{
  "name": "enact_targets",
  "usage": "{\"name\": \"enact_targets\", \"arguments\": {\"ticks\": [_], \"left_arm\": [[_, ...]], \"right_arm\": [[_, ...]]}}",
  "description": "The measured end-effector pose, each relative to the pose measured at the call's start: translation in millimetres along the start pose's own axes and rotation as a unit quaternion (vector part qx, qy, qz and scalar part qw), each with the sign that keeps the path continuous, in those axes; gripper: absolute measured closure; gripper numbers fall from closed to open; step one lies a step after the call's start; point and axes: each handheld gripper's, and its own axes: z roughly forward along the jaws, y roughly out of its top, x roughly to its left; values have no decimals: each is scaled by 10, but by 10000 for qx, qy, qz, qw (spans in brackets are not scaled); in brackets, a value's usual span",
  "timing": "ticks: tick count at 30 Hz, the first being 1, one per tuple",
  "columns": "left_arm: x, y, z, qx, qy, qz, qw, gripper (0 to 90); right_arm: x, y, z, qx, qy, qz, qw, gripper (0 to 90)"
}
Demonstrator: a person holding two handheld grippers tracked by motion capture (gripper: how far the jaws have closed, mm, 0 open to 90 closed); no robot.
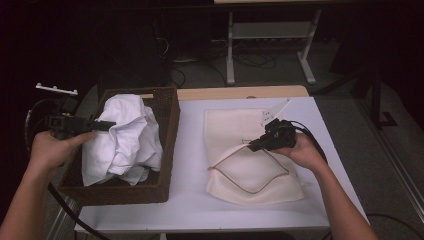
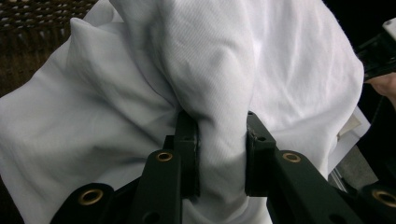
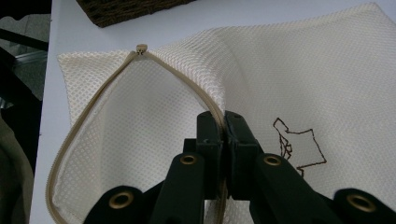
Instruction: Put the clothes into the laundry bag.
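Observation:
A crumpled white garment (image 1: 125, 140) bulges out of a dark wicker basket (image 1: 167, 115) at the table's left. My left gripper (image 1: 102, 125) is shut on a thick fold of that garment (image 2: 219, 93), the cloth bunched between the pads (image 2: 189, 144). To the right lies a cream mesh laundry bag (image 1: 250, 170) with a tan zipper, its mouth gaping. My right gripper (image 1: 255, 146) is shut on the bag's upper zipper edge (image 3: 212, 107) and holds that edge up. The zipper pull (image 3: 141, 48) sits at the far end of the opening.
The white tabletop (image 1: 190, 210) carries both basket and bag, with a wooden strip (image 1: 240, 92) along its far edge. Beyond it are a dark floor, cables and a white metal stand (image 1: 270, 30). A brown embroidered outline (image 3: 299, 144) marks the bag.

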Motion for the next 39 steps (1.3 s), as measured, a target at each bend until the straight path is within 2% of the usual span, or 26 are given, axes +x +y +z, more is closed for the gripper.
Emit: {"name": "enact_targets", "arguments": {"ticks": [2,7,13,18,23,32,34,36,37,39], "left_arm": [[-30,17,-15,-52,-92,23,9999,715],[-126,88,-49,-99,-174,113,9997,715],[-229,189,-54,56,-135,252,9996,716],[-360,272,-119,-41,-221,366,9991,716],[-470,322,-139,-68,-563,381,9977,717],[-761,497,-168,-118,-702,641,9954,717],[-844,549,-173,-136,-750,700,9946,717],[-991,623,-161,-119,-767,848,9934,717],[-991,623,-161,-119,-767,848,9934,717],[-1083,672,-142,-77,-771,931,9926,717]], "right_arm": [[-4,-1,-4,-9,-5,3,10000,852],[-29,2,-21,-29,-16,18,10000,852],[-61,50,-41,-8,-42,43,10000,852],[-85,96,-63,13,-59,37,10000,853],[-121,113,-67,-8,-90,75,9999,852],[-177,133,-91,-62,-124,78,9999,852],[-180,138,-96,-34,-137,108,9998,853],[-193,130,-104,-27,-147,100,9998,852],[-193,130,-104,-27,-147,100,9998,852],[-206,106,-124,-23,-180,144,9997,853]]}}
